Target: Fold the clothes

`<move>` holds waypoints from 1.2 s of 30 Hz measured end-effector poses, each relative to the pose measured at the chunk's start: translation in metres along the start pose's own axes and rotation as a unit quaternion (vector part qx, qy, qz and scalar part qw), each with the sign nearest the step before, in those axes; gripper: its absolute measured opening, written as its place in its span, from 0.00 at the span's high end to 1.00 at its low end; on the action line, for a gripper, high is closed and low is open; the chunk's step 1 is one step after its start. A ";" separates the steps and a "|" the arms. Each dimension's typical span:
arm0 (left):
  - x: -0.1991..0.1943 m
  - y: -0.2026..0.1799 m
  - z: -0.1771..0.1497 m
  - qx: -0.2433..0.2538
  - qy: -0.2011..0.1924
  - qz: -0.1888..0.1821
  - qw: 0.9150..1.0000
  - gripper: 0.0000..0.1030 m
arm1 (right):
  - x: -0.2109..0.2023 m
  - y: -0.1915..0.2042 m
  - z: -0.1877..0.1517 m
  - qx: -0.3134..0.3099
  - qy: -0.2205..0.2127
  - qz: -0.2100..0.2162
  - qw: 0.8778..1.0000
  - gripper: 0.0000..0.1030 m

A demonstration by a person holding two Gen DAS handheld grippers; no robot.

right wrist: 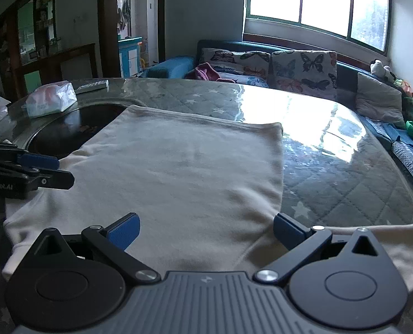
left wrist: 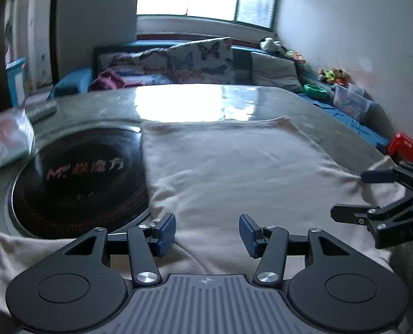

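Note:
A cream garment [left wrist: 228, 167] lies spread flat on the table, its near part rumpled under both grippers; it also shows in the right wrist view [right wrist: 184, 172]. My left gripper [left wrist: 207, 235] is open and empty, just above the garment's near edge. My right gripper [right wrist: 206, 232] is open wide and empty over the garment's near right part. The right gripper also shows at the right edge of the left wrist view [left wrist: 348, 194], open. The left gripper shows at the left edge of the right wrist view [right wrist: 63, 171].
The table [right wrist: 331, 172] has a quilted star-pattern cover under glossy plastic. A round black hotplate [left wrist: 78, 183] is set into it left of the garment. A tissue pack [right wrist: 52, 98] and a red box [left wrist: 403, 146] stand nearby. A sofa with butterfly cushions [right wrist: 303, 66] is behind.

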State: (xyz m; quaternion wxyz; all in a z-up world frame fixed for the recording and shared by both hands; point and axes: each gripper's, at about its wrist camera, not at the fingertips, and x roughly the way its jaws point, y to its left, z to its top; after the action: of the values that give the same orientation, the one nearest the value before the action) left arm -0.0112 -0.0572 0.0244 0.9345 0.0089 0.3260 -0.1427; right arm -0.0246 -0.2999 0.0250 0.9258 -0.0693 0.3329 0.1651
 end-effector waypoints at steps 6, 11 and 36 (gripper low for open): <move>-0.013 -0.034 -0.015 0.069 -0.003 -0.018 0.997 0.47 | -0.015 0.018 -0.017 -0.055 0.010 -0.007 0.998 0.00; -0.017 -0.044 -0.029 0.086 0.003 -0.013 0.996 0.47 | -0.029 0.025 -0.028 -0.076 0.001 -0.018 0.997 0.00; -0.018 -0.070 -0.016 0.088 -0.023 -0.025 0.996 0.22 | -0.057 -0.053 -0.056 0.045 0.008 -0.128 0.991 0.00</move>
State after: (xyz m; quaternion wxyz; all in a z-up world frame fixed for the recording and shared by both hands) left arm -0.0532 -0.1178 0.0284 0.9337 0.0796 0.2904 -0.1938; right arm -0.0805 -0.3777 0.0191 0.9387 -0.0708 0.3360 0.0293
